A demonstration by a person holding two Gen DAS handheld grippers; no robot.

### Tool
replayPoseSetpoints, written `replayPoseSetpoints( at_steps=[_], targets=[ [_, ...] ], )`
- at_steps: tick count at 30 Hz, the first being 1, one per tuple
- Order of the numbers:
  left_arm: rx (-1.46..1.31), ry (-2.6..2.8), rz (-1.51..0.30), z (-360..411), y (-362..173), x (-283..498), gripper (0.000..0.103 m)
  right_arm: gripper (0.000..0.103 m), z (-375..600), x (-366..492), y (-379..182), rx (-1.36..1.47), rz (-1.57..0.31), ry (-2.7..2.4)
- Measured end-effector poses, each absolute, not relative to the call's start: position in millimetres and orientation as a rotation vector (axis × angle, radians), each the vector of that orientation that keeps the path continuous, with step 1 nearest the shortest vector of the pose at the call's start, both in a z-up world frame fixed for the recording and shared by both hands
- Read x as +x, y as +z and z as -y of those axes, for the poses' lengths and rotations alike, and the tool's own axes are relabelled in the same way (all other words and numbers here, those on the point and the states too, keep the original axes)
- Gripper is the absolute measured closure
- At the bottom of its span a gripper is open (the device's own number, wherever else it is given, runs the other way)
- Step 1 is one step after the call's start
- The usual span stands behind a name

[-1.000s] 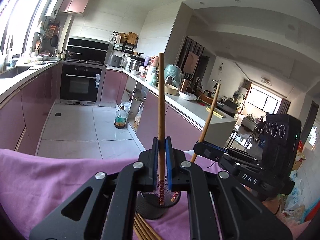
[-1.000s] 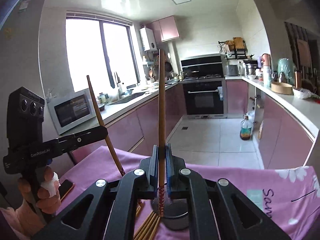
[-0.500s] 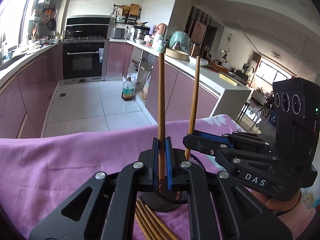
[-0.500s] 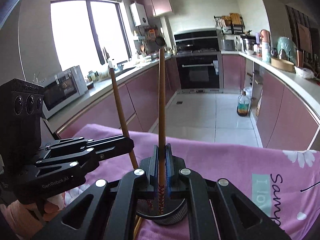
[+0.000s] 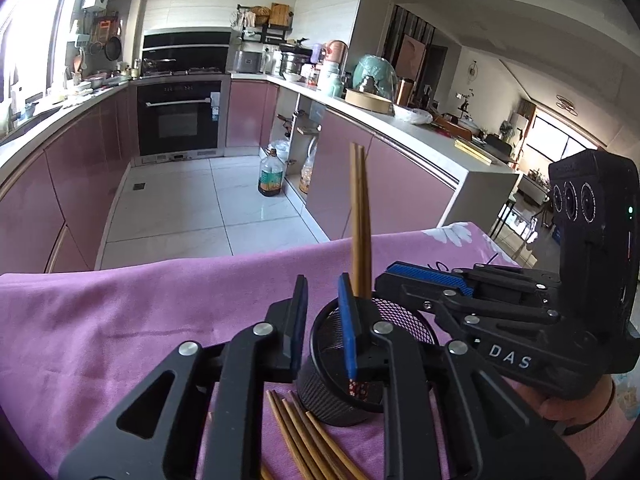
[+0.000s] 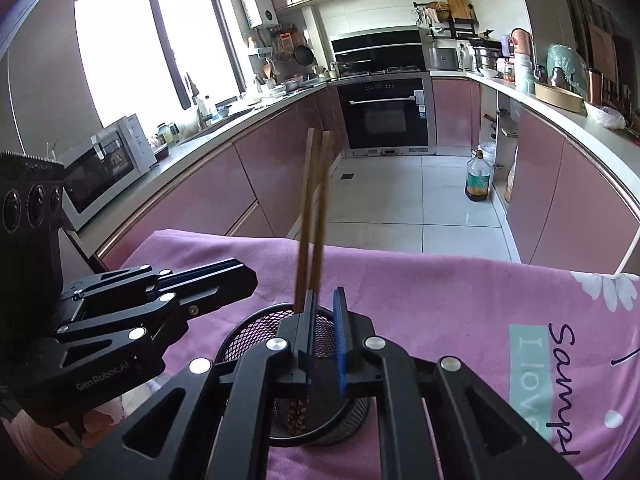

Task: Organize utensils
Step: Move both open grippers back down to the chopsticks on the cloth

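Chopsticks [image 5: 359, 220] stand loose in the cup [image 5: 320, 394]; both jaws opening, empty; a retreating finger could tip them.

Home kitchen, built-in oven [image 6: 386, 114], pink cabinets [image 6: 224, 196], microwave [image 6: 105, 166]

Bright daylight – the window [image 6: 156, 48] glares white – fisheye-bent, dark corners.

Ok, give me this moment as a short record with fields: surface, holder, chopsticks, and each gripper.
surface: purple cloth
holder: black mesh cup, upright
chopsticks in cup: two, standing together
loose chopsticks: several lying beside the cup
left gripper: jaws opening, nothing between them
right gripper: jaws opening, nothing between them
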State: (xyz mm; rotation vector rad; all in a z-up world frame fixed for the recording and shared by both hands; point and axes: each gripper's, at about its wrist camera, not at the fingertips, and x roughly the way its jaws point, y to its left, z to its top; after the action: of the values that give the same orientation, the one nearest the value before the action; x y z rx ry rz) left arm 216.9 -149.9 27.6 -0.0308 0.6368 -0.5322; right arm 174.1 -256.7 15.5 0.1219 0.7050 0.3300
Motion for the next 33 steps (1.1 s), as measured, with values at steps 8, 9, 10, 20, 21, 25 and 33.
replayPoseSetpoints(
  at_steps=[8,9,10,20,21,25,33],
  targets=[
    [-0.048,-0.449,-0.524,108.7,41.5,181.1,0.062,0.079,262.5,150.6,25.4,0.142,-0.644,0.343],
    [-0.048,-0.444,-0.516,102.0,42.3,175.9,0.061,0.078,263.9,146.1,27.2,0.145,-0.634,0.350],
    [-0.045,-0.438,-0.509,96.3,42.4,170.0,0.061,0.077,264.7,141.8,28.9,0.148,-0.624,0.356],
    [-0.016,-0.371,-0.589,41.4,0.5,131.2,0.058,0.068,251.8,91.8,23.6,0.112,-0.640,0.468],
    [-0.016,-0.369,-0.603,36.6,-6.7,127.9,0.058,0.068,248.8,88.5,17.9,0.106,-0.660,0.477],
    [-0.011,-0.355,-0.676,22.0,-37.5,116.0,0.058,0.068,237.1,82.3,-9.5,0.080,-0.744,0.484],
    [-0.004,-0.370,-0.765,31.3,-66.4,108.9,0.059,0.068,219.8,81.2,-56.3,0.084,-0.879,0.455]
  ],
)
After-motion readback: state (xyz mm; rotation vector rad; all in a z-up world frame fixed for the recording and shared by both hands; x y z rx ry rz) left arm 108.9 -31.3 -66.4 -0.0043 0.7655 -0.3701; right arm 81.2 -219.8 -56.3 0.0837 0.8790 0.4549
